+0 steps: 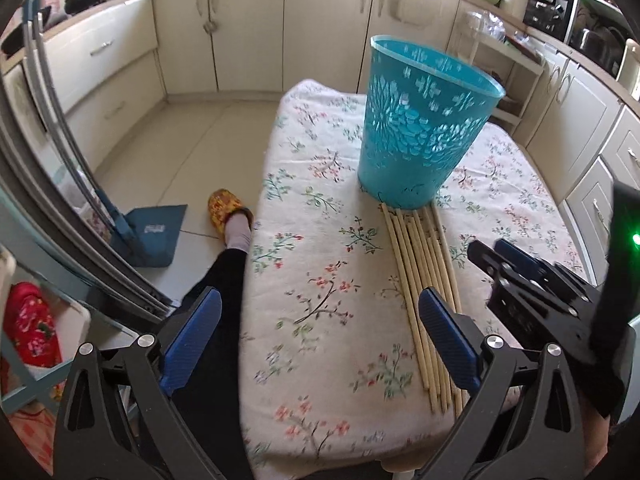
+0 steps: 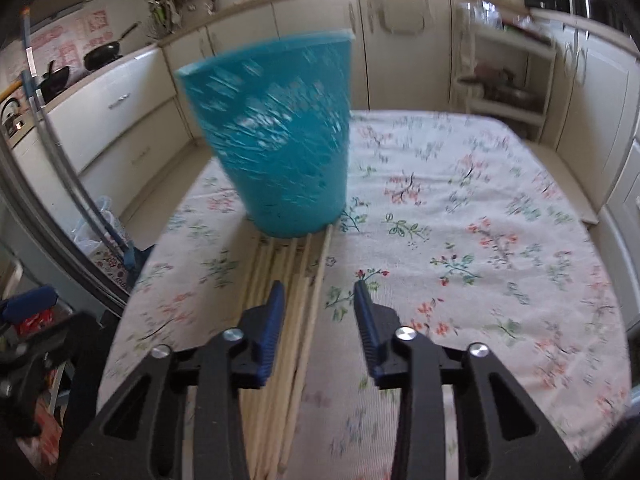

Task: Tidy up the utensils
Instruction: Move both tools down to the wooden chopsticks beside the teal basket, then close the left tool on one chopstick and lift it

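A teal perforated plastic bucket (image 1: 424,120) stands upright on the floral-clothed table (image 1: 320,240); it also shows, blurred, in the right wrist view (image 2: 280,136). Several long wooden chopsticks (image 1: 420,280) lie side by side on the cloth, far ends against the bucket's base; they also show in the right wrist view (image 2: 296,320). My left gripper (image 1: 320,320) is wide open and empty, over the table's near left part, left of the sticks. My right gripper (image 2: 319,304) is open and empty, low over the sticks' near half, its left finger above them. It also shows in the left wrist view (image 1: 492,252).
Cream kitchen cabinets (image 1: 248,28) line the back and both sides. A blue dustpan (image 1: 152,236) and a person's slippered foot (image 1: 228,216) are on the floor left of the table. A shelf unit (image 2: 508,80) stands behind the table at right.
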The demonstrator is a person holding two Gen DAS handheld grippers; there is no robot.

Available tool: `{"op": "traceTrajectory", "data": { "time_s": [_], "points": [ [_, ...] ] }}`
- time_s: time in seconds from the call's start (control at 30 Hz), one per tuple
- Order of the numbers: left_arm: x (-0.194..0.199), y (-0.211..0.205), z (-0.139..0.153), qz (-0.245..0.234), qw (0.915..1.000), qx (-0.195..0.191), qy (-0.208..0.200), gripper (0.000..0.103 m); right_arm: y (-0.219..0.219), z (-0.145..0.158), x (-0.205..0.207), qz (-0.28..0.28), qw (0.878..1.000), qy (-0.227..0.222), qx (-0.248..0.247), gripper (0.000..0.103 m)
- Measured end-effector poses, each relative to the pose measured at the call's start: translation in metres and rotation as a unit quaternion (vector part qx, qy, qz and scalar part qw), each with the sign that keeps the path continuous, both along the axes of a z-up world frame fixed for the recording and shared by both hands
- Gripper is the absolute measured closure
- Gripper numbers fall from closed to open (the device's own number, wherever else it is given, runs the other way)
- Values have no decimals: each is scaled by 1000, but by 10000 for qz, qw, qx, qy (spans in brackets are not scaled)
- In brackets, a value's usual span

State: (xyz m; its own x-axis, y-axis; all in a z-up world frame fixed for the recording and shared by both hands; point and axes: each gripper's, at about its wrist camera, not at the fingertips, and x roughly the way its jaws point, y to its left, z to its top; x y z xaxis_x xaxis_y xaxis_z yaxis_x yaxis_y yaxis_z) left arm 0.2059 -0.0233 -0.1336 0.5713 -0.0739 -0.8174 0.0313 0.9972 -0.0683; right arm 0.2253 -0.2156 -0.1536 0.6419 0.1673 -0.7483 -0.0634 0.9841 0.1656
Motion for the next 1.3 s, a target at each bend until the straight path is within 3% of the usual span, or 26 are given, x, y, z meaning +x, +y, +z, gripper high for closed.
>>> {"op": "traceTrajectory", "data": {
  "time_s": [0.27, 0.47, 0.83, 1.3],
  "points": [
    [36, -17, -28, 38, 9994, -23, 349, 8, 1, -24, 33, 242, 9994, 258, -13, 83],
    [57, -31, -43, 53, 9990, 90, 432, 8, 0, -28, 32, 511, 9980, 295, -229, 94],
    [86, -60, -70, 3, 9974, 466, 547, 13, -24, -28, 18, 648, 9973, 338, -23, 94],
    [91, -55, -68, 222, 9970, 572, 467, 17, -31, -29, 19, 628, 9970, 309, 334, 94]
  ]
}}
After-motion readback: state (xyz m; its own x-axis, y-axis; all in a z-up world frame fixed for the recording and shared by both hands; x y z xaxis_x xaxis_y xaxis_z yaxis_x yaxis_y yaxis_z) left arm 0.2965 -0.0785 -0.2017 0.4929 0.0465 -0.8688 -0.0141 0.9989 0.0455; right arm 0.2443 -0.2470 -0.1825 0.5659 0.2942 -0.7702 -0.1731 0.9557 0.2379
